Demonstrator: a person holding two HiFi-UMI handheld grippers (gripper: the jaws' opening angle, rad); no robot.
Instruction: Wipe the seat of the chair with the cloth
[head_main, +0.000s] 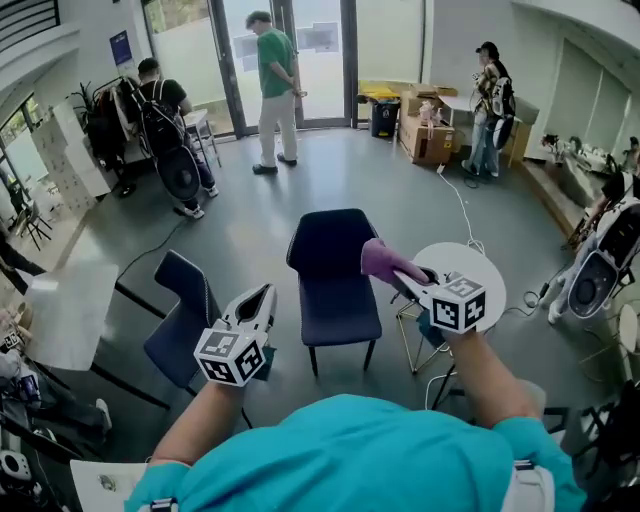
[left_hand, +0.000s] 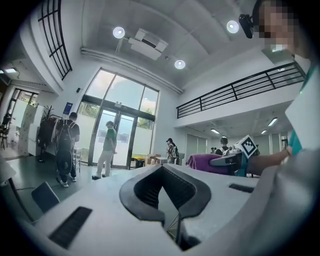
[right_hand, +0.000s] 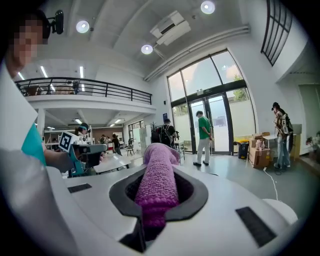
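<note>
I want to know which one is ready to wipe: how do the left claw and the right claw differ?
The right claw is shut on the purple cloth; the left claw is shut on nothing. The right claw hovers at the right edge of the middle chair; the left claw hangs between that chair and the left chair. Both are white and point forward.

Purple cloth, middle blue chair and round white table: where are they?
purple cloth (head_main: 385, 262), head view, its bunched middle.
middle blue chair (head_main: 338, 305), head view, its seat.
round white table (head_main: 472, 260), head view, bare top.
</note>
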